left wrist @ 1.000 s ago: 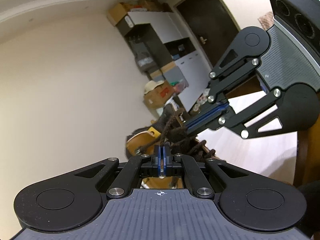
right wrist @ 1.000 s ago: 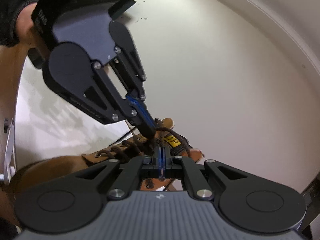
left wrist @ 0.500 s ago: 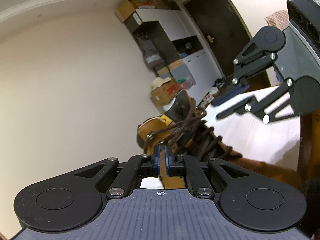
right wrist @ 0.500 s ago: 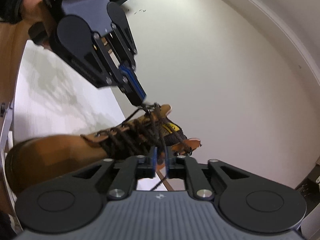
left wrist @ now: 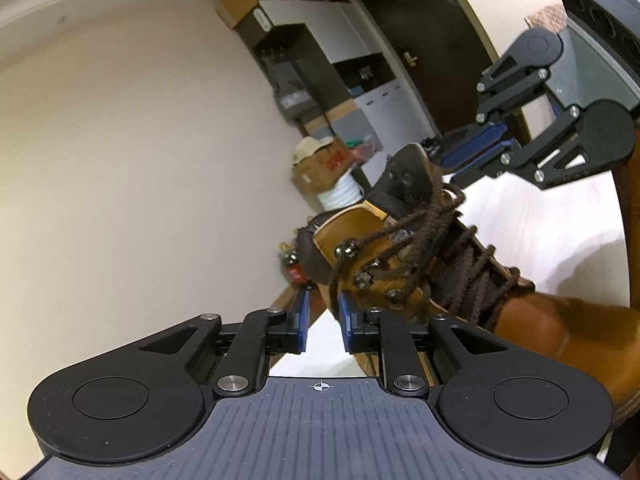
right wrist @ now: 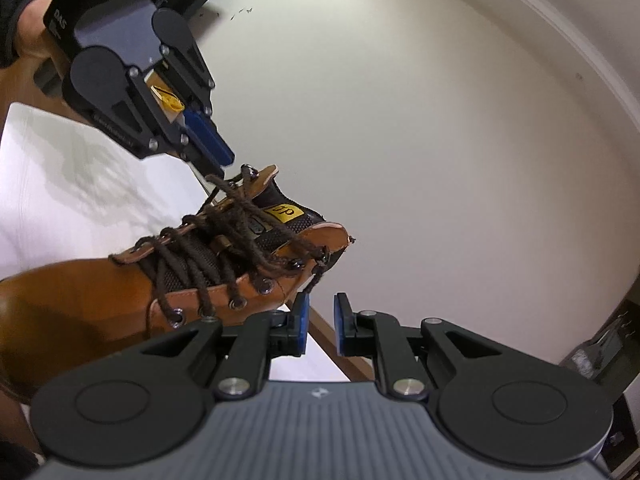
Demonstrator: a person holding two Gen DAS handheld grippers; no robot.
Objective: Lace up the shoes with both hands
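Item: tan leather boot (left wrist: 532,320), lying on the white counter (left wrist: 560,220), collar toward the wall, dark brown lace (right wrist: 224,240) crossed through its eyelets up the tongue, with a yellow label (right wrist: 285,212) inside the collar.

Left gripper (left wrist: 322,320): fingers spreading apart at this moment, released; a strand of lace hangs just beside the right-hand pad, not pinched.

Right gripper (right wrist: 320,324): fingers parted, holding nothing; a loose lace end dangles from the top eyelet just above the left-hand pad, apart from it.

Surroundings, left wrist view: dark door (left wrist: 420,40); white-and-dark cabinet (left wrist: 320,60) with cardboard boxes (left wrist: 244,0) on top; an open carton (left wrist: 324,164) with a cap on it, near the cabinet foot.

Obstructions: the boot's collar stands between the two grippers; each gripper crosses the upper corner of the other's view. A gloved hand (right wrist: 20,12) shows behind the left gripper in the right wrist view.
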